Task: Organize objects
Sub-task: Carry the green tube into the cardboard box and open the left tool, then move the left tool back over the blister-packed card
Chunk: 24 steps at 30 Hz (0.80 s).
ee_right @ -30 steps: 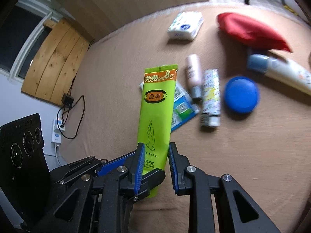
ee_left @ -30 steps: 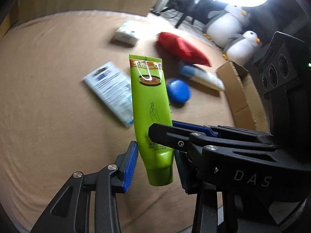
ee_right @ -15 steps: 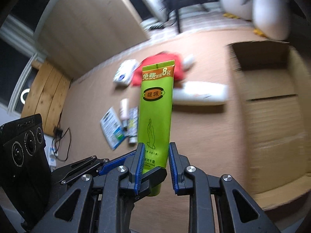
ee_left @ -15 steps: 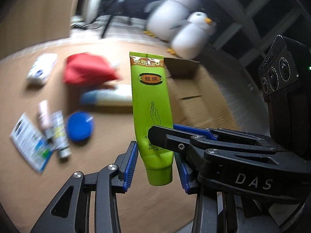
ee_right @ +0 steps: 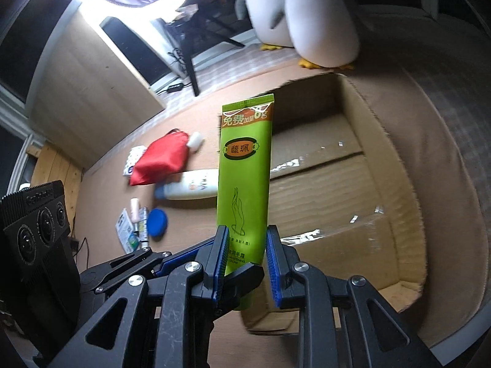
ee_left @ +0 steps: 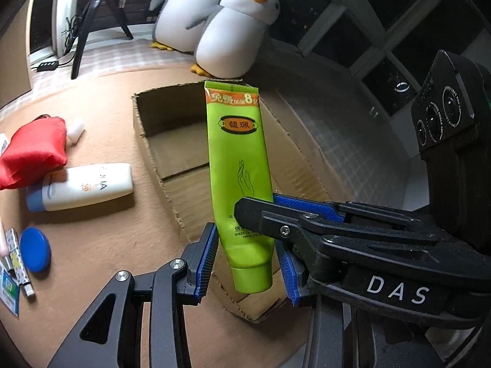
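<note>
Cardboard box (ee_right: 353,184) seemingly empty; green tube (ee_right: 245,184) above.

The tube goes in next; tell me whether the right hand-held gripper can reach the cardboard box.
Probably yes: the right hand-held gripper, shut on the green tube, points toward the cardboard box, whose top is open with nothing over it.

lime-green tube (ee_left: 237,159) w/ orange band; red pouch (ee_left: 32,150); blue lid (ee_left: 35,250); brown box (ee_left: 172,141).
</note>
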Each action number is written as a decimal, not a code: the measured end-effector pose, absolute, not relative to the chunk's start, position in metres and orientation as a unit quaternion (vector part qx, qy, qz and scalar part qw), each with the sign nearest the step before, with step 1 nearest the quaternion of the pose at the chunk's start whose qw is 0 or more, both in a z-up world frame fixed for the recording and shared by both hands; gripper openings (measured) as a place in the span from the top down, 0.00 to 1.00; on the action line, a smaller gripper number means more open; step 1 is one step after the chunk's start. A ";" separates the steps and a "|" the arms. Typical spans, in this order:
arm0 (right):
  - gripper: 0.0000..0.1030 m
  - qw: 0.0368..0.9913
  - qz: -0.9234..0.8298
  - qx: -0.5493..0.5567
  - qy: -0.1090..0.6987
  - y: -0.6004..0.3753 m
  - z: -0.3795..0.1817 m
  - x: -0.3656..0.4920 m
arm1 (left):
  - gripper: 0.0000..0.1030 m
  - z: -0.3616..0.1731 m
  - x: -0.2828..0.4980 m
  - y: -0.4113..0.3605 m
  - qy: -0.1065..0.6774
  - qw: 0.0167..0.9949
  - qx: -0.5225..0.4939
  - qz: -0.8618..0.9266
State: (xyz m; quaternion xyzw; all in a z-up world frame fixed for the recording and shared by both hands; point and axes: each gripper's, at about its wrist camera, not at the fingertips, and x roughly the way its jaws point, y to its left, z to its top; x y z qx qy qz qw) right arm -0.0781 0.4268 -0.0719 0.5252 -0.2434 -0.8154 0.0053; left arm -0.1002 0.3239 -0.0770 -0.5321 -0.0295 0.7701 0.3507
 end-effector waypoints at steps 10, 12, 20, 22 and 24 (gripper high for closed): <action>0.56 -0.034 -0.827 0.516 -0.220 0.434 -0.071 -0.069 | 0.47 -0.071 -0.098 0.291 -0.027 0.318 -0.519 0.793; 0.55 -0.031 -0.828 0.514 -0.220 0.430 -0.070 -0.067 | 0.47 -0.070 -0.096 0.277 -0.025 0.312 -0.517 0.797; 0.49 -0.007 -0.841 0.505 -0.196 0.389 -0.060 -0.062 | 0.40 -0.070 -0.094 0.199 -0.041 0.250 -0.518 0.817; 0.49 -0.001 -0.846 0.500 -0.187 0.376 -0.056 -0.061 | 0.34 -0.072 -0.095 0.172 -0.046 0.223 -0.518 0.825; 0.49 0.005 -0.850 0.497 -0.175 0.361 -0.054 -0.059 | 0.33 -0.075 -0.097 0.143 -0.056 0.193 -0.520 0.830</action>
